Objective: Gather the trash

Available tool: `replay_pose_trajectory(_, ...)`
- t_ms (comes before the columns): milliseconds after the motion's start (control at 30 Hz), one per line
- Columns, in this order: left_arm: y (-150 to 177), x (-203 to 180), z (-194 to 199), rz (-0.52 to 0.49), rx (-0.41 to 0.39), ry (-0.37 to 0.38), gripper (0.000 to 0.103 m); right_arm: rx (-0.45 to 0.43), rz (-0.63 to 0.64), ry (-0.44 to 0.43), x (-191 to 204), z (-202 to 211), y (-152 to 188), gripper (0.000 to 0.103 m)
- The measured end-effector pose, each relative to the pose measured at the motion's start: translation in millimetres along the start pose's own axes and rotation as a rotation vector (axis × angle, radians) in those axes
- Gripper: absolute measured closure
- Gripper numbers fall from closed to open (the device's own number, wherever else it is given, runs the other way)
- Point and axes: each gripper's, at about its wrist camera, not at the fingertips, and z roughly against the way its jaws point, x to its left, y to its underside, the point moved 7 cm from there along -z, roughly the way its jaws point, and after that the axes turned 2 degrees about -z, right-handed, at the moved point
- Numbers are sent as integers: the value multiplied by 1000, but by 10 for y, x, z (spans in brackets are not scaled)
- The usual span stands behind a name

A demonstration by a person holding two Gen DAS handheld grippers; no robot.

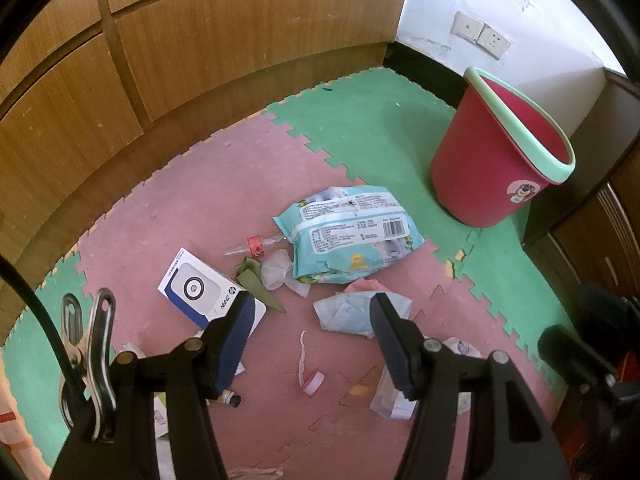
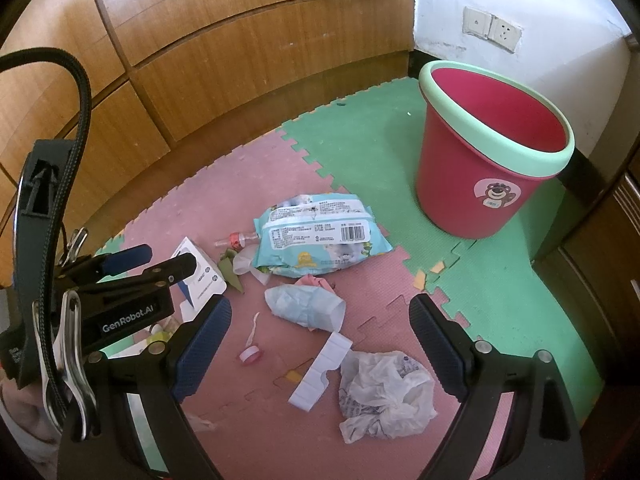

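Observation:
Trash lies scattered on a pink and green foam mat [image 1: 208, 200]. A light blue wipes pack [image 1: 348, 236] [image 2: 320, 236] is in the middle, with a crumpled blue wrapper [image 1: 352, 312] [image 2: 306, 306] in front of it. A white and blue box [image 1: 204, 288] sits at the left. A crumpled white plastic bag [image 2: 384, 392] lies between my right gripper's [image 2: 324, 350] open fingers. My left gripper [image 1: 310, 340] is open above a pink tape roll [image 1: 313, 382], holding nothing. The red bin with a green rim [image 1: 496, 160] [image 2: 488, 160] stands at the back right.
Wooden cabinet fronts [image 1: 200, 48] curve along the back and left. A white wall with sockets [image 2: 492, 28] rises behind the bin, and dark furniture [image 2: 600, 260] closes the right side. My left gripper's body [image 2: 120, 300] shows at the left of the right wrist view.

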Motion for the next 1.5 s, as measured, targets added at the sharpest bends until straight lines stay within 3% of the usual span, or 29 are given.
replay_pose_trajectory(1067,-2,-65,10,-12,-1,0,39,-4,8,2,-13,44,-6,10)
replay_pose_trajectory(1267,-1,-79,-2,-9,0,-2,39,-67,33,33,-26,151,-154,10)
replay_pose_trajectory(1500,7,-76,-2,-11,-2,3,39,-58,-5,33,-119,148,-179,10)
